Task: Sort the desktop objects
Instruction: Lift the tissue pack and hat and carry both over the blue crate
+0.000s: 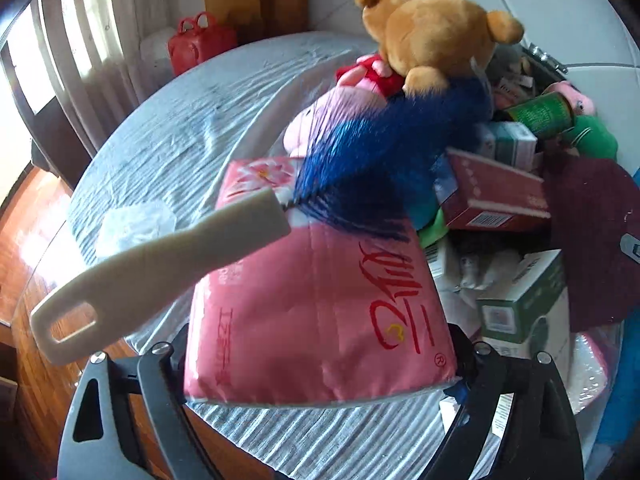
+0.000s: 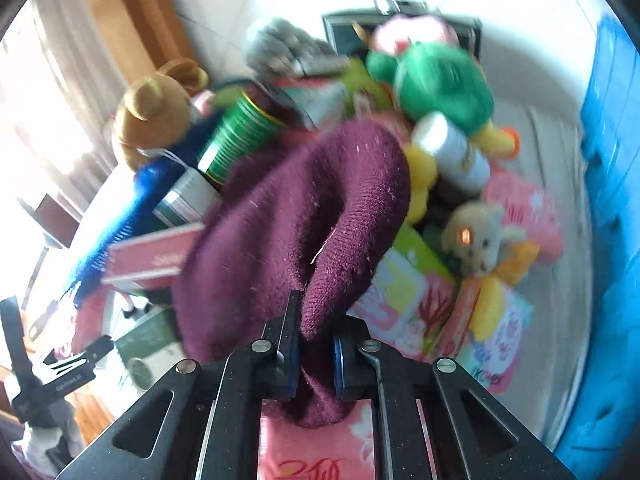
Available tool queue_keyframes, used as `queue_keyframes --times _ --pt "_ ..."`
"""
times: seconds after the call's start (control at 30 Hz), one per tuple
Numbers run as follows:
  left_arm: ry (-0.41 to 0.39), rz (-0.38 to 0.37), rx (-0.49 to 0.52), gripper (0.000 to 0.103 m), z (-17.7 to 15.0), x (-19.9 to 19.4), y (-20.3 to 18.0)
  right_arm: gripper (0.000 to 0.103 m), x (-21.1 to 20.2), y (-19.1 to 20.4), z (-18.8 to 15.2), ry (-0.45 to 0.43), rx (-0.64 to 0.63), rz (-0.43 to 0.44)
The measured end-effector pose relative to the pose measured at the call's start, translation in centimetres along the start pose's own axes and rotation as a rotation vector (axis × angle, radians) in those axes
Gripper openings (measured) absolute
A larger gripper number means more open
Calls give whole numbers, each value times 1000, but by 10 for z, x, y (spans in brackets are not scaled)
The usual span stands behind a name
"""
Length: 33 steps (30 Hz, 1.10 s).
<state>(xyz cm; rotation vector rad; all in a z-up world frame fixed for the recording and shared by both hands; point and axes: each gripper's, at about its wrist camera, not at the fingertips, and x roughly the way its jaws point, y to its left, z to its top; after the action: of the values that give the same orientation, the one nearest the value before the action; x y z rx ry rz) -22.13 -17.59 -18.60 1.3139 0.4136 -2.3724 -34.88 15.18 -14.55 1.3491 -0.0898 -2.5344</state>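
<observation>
Window daylight glares at left; right wrist view motion-blurred, edges fisheye-bent.

One brown teddy bear (image 1: pixel 436 36), one green plush toy (image 2: pixel 436 80) and one small cream bear (image 2: pixel 478 236). One blue brush (image 1: pixel 248 236), one purple knit hat (image 2: pixel 304 216), one green can (image 2: pixel 240 136), one white bottle (image 2: pixel 456 152). Two grippers.
</observation>
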Motion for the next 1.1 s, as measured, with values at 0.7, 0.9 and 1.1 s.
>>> queue_keyframes --times 0.7,0.9,1.1 --pt "-420 -261 209 90 65 -160 -120 10 -152 19 81 -369 -119 -116" --pt "-479 -325 286 90 109 -177 -170 10 -200 12 106 -452 -87 -177" --pt "-524 -394 347 90 134 -199 -218 10 -246 -9 121 -487 -24 -256"
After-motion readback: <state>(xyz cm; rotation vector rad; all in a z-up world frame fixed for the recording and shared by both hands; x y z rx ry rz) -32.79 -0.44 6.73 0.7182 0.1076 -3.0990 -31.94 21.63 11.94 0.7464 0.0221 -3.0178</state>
